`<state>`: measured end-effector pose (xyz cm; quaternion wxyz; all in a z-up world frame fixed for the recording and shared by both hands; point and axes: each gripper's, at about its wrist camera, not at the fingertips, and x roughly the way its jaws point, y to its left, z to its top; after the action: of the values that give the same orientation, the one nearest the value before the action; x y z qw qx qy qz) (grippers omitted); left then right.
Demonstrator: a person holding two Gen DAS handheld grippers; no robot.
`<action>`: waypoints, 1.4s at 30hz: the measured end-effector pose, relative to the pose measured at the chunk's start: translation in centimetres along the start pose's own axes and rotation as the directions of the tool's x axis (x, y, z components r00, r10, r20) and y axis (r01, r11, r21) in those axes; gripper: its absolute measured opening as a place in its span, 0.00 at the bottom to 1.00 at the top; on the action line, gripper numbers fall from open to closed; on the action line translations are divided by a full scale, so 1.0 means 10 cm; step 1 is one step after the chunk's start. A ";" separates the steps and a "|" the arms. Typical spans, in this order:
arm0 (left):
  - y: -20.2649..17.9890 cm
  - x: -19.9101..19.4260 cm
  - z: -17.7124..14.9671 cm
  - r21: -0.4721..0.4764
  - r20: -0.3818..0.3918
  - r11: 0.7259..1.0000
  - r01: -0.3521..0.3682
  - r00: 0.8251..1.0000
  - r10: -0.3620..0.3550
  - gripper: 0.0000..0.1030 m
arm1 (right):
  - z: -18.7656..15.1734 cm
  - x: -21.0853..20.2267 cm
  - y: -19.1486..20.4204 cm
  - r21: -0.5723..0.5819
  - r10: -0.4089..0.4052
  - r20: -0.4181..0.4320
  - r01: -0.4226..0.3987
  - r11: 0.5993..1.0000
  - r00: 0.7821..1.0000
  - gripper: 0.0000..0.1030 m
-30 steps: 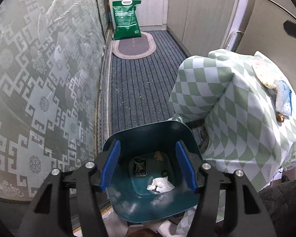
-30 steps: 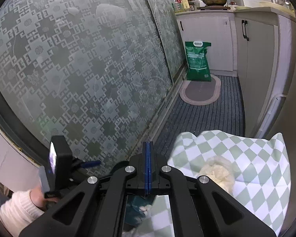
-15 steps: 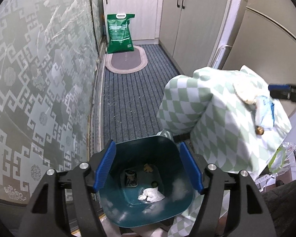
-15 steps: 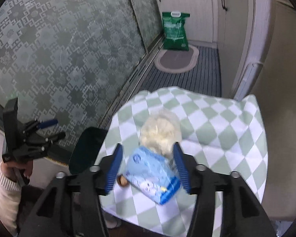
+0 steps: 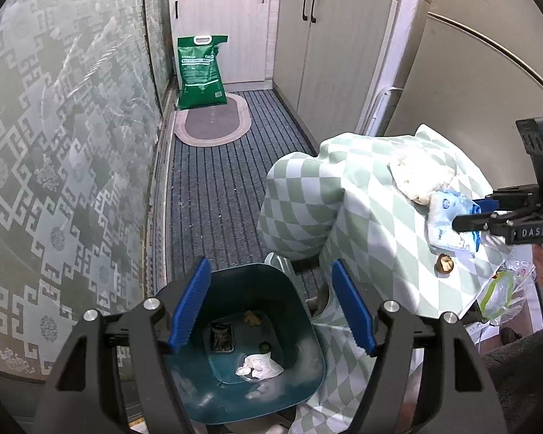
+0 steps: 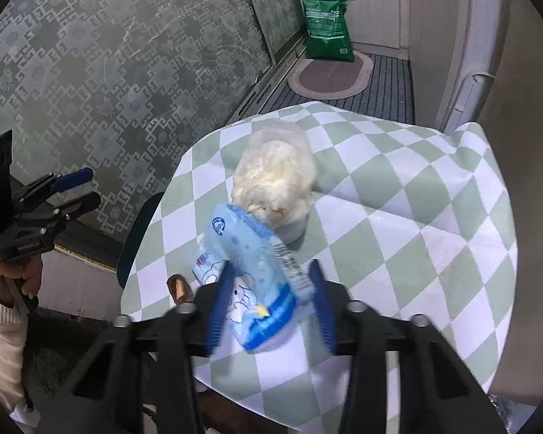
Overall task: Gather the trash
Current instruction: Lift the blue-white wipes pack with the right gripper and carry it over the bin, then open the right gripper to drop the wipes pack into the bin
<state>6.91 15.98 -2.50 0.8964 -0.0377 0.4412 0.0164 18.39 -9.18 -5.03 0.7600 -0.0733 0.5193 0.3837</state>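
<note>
On the checkered desk (image 6: 398, 217), a blue wrapper (image 6: 249, 264) was seen lying against a clear bag of pale stuffing (image 6: 275, 177), with the right tool (image 6: 271, 300) spread apart on either side of it, not closed. Beside the desk, the left tool (image 5: 271, 307) was held apart above the teal bin (image 5: 307, 369), where a crumpled tissue (image 5: 259, 365) was seen.

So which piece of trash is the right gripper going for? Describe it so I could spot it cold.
Start at the small table under the green-and-white checked tablecloth. Near its front edge, between the fingers of the open right gripper, lies a flat light-blue plastic wrapper with a cartoon print. It overlaps a clear bag of pale crumpled stuff behind it and sits beside a small brown nut-like scrap; it alone is blue.
</note>
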 end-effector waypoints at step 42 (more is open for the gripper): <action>0.59 -0.21 -0.13 -0.111 0.033 0.992 -0.056 0.998 0.060 0.23 | 0.32 0.53 1.78 -0.260 0.133 -0.013 -0.132 0.957 0.991 0.18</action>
<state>4.21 21.79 -1.93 0.9000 -0.0741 0.4242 0.0677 9.94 7.49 -2.94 0.7177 -0.1368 0.4664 0.4987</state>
